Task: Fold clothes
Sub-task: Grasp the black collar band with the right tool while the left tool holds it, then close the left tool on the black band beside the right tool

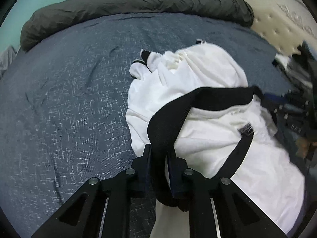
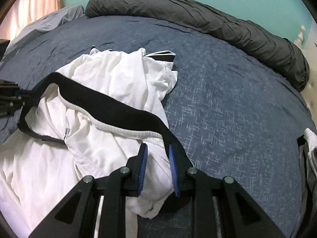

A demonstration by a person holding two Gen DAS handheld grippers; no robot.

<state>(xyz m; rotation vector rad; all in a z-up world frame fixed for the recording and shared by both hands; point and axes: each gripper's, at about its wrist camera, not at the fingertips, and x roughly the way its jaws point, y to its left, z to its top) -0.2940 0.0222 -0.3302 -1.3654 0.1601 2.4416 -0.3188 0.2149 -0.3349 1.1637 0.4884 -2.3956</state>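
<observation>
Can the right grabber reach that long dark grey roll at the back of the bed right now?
Probably not yet. The right hand-held gripper is busy gripping the white garment, and the dark grey rolled blanket lies across the far edge of the blue bedspread. Nothing blocks the way, though.

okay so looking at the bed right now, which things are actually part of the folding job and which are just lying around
Part of the job:
white garment with its black band
left tool, shut on the band
right tool, closed on the garment

Just lying about:
dark grey duvet roll
blue bedcover
cream headboard
</observation>
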